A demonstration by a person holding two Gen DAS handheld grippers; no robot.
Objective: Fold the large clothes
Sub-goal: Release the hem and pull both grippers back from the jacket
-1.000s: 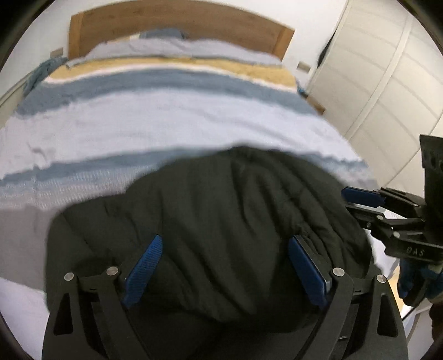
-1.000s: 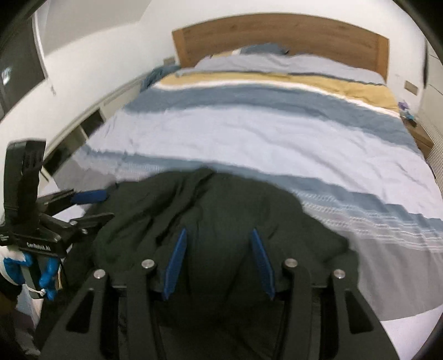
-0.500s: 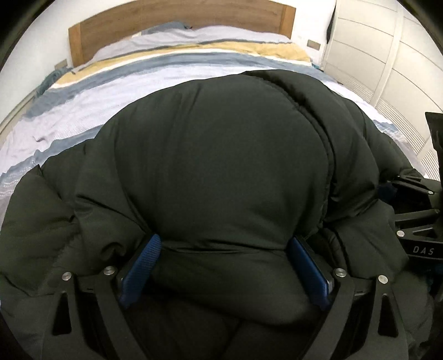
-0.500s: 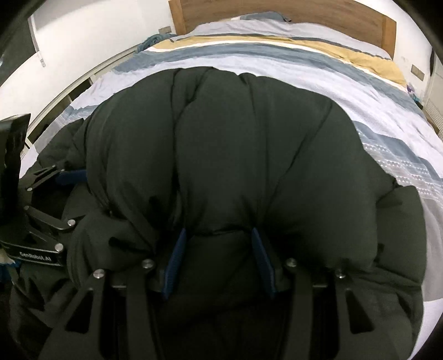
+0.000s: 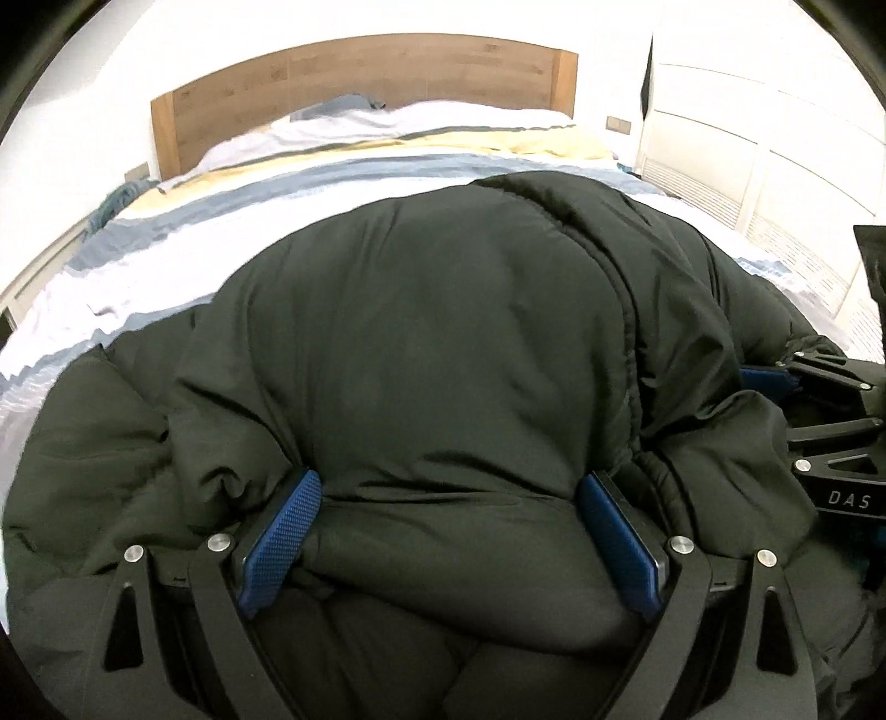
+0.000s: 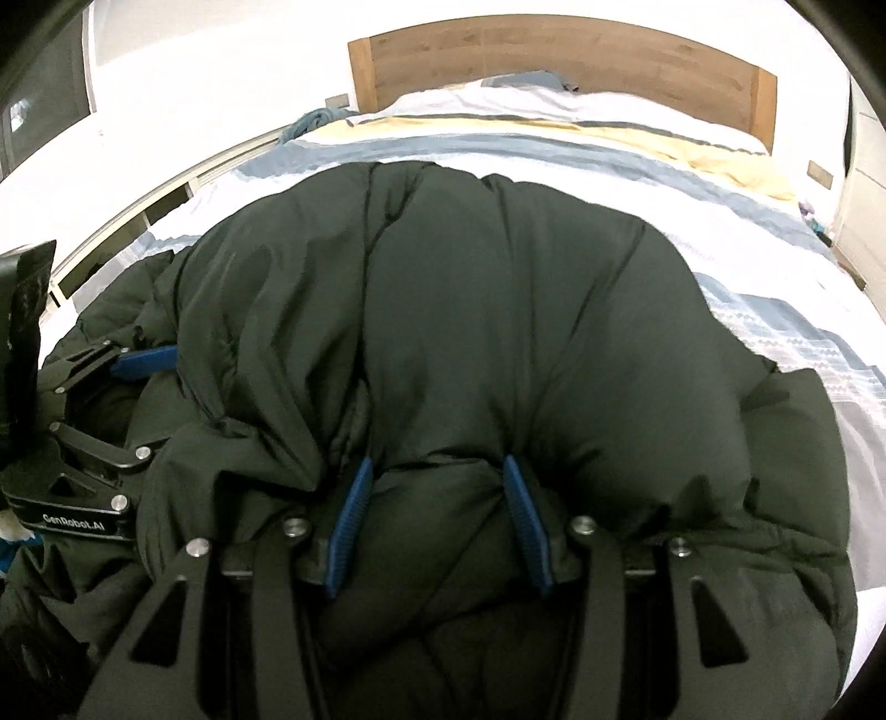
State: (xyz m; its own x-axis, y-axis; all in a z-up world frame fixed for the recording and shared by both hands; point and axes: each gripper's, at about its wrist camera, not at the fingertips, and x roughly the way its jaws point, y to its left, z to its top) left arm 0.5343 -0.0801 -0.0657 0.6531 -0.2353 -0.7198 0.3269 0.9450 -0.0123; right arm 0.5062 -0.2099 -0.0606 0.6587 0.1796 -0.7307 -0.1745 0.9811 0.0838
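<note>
dark green puffy quilted jacket, bulky, heaped at the near end of the bed with the striped blue, white and yellow cover, filling most of both views. bunched in thick folds, with a stitched seam running down the right of the left wrist view.

left tongs spread wide, with a fat roll of the jacket wedged between the blue textured pads; padding bulging over and under both pads; grasping that roll. seen also from the right wrist view at the far left edge, one blue pad poking into the fabric.

right tongs set narrower, blue pads pressed into a pinched ridge of the jacket, fabric puckering at both pads; clenched on that ridge. seen from the left wrist view at the right edge, partly buried in the jacket.

beyond the jacket: wooden headboard against a white wall, pale pillows just below it, white panelled wardrobe doors on the right.
</note>
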